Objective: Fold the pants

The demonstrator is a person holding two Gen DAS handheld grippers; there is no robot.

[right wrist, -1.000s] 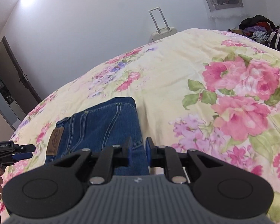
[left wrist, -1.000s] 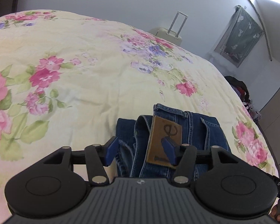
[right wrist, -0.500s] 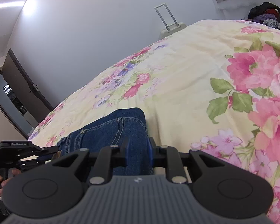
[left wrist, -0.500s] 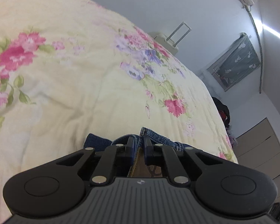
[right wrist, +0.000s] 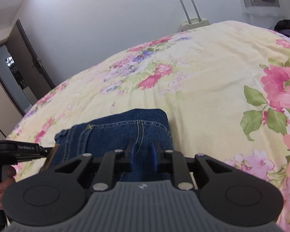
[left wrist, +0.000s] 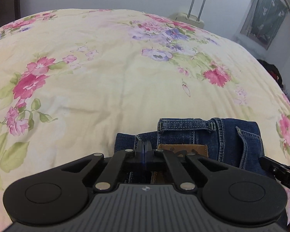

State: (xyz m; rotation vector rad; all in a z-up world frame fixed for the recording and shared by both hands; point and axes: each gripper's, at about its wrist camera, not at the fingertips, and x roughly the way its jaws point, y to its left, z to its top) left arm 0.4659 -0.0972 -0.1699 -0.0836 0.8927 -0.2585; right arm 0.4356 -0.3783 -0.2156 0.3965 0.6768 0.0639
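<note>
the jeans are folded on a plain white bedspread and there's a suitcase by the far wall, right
Not quite: the bedspread is pale yellow with pink and purple flowers, not plain white, as the left wrist view shows. The folded jeans do lie on it, and a suitcase stands by the far wall.

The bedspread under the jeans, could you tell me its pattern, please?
Pale yellow bedspread with pink and purple flowers; clearest in the left wrist view.

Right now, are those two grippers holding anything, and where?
Both hold the folded jeans: the left gripper is shut on the waistband edge beside the leather patch, the right gripper clamps a fold of denim.
</note>
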